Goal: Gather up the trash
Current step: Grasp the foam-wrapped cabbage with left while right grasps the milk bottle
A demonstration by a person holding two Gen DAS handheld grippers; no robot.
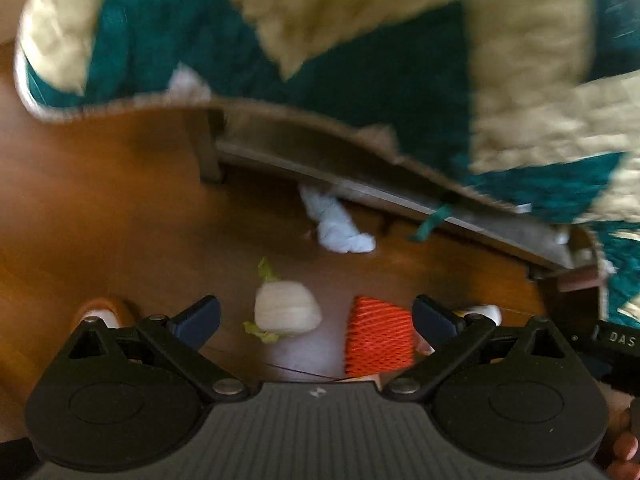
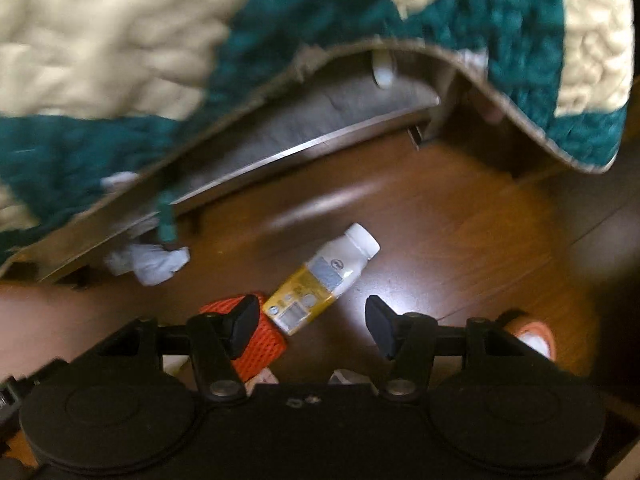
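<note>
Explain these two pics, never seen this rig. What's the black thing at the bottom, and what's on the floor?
No robot: a person carries a handheld claw in each hand, with a fisheye camera looking along its fingers. One picture is from the left claw, the other from the right claw. Both are open and hold nothing. On the wooden floor, beside a quilt-covered bed, lies trash: a vegetable scrap, orange foam netting, a crumpled tissue at the bed's edge, and a white and yellow bottle lying on its side.
</note>
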